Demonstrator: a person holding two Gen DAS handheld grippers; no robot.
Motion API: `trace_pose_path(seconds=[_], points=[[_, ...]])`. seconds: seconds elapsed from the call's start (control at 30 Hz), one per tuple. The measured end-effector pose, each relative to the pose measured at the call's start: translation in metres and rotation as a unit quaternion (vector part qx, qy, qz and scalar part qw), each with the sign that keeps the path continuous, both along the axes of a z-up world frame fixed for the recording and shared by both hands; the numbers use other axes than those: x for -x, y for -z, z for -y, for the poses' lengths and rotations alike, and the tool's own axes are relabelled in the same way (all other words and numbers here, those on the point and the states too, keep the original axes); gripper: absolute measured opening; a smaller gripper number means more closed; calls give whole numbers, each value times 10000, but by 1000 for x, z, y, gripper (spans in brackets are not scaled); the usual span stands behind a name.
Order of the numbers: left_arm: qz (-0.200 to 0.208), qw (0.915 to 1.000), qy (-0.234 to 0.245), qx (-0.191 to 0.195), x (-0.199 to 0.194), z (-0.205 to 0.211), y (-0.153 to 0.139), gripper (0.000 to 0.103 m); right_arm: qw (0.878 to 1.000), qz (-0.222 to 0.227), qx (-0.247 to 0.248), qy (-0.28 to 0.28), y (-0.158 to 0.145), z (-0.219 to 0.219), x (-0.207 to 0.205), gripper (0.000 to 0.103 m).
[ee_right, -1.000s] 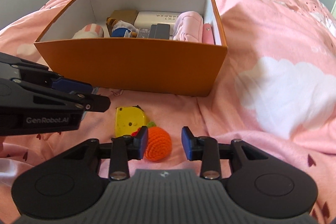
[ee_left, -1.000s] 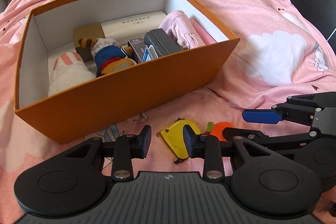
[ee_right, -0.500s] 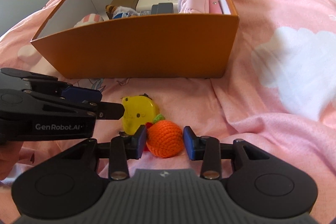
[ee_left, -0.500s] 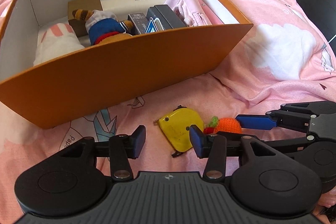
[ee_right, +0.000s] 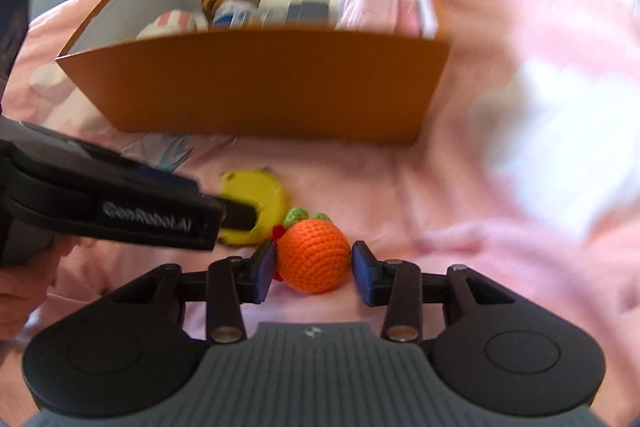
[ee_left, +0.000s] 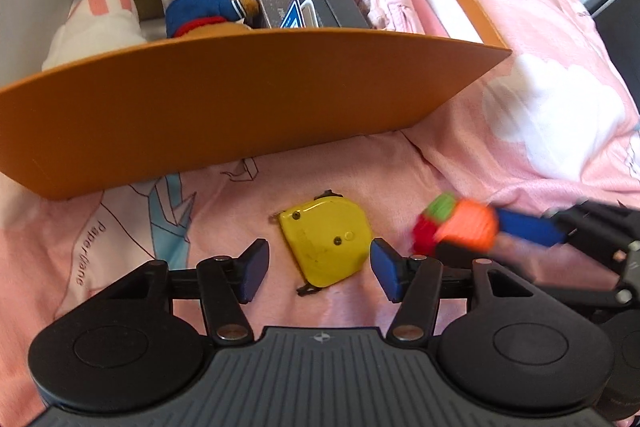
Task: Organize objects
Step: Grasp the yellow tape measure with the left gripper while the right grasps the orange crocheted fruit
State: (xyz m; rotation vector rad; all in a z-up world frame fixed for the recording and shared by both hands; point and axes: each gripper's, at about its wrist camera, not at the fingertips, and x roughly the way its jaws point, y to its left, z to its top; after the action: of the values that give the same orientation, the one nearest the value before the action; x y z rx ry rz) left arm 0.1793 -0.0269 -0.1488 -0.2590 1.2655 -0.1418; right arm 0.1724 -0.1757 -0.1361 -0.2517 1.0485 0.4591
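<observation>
Left gripper [ee_left: 316, 269] is standing spread, its jaws having just been opening, the yellow tape measure [ee_left: 325, 241] lying between them untouched on the pink bedspread [ee_left: 460, 163]. Right gripper [ee_right: 314, 265] is bracketing the orange crochet fruit [ee_right: 314, 255]; the left pad looks to be touching, the right shows a sliver of gap, so no firm pinch yet. Both items are lying just before the orange box [ee_left: 240, 107]. Risk: the two grippers are working close together and may collide; the soft fruit may roll away.
</observation>
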Motion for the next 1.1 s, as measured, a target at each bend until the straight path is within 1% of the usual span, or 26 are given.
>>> trace_pose_path(seconds=[0.07, 0.13, 0.23, 0.3, 0.43, 0.57, 0.67, 0.7, 0.77, 0.97, 1.1], points=[[-127, 9998, -167, 67, -4, 2, 3, 66, 9997, 145, 213, -46, 0, 1, -3, 43], [-169, 9994, -285, 73, -6, 3, 5, 66, 9998, 15, 171, -33, 7, 3, -9, 43], [-216, 9988, -435, -64, -9, 6, 9, 66, 9999, -50, 133, -12, 15, 4, -12, 43], [-303, 9980, -552, -82, -11, 8, 12, 67, 9998, -118, 157, -30, 22, 3, -13, 43], [-438, 9958, -793, -100, -14, 12, 17, 68, 9997, -203, 118, -22, 25, 5, -16, 43], [-575, 9949, -769, -313, -18, 23, 22, 68, 9997, -229, 64, -14, 28, 6, -17, 43], [-599, 9941, -819, -384, -19, 27, 26, 67, 9997, -230, 49, -26, 29, 7, -16, 44], [-611, 9939, -836, -390, -19, 26, 27, 64, 9997, -233, 48, -31, 29, 7, -16, 44], [-607, 9940, -857, -315, -18, 25, 28, 60, 9997, -237, 56, -42, 29, 6, -16, 44], [-483, 9955, -776, -235, -7, 18, 26, 60, 9997, -203, 115, -57, 27, 5, -14, 44], [-384, 9971, -633, -152, 2, 13, 16, 60, 9998, -168, 112, -42, 23, 5, -12, 43]])
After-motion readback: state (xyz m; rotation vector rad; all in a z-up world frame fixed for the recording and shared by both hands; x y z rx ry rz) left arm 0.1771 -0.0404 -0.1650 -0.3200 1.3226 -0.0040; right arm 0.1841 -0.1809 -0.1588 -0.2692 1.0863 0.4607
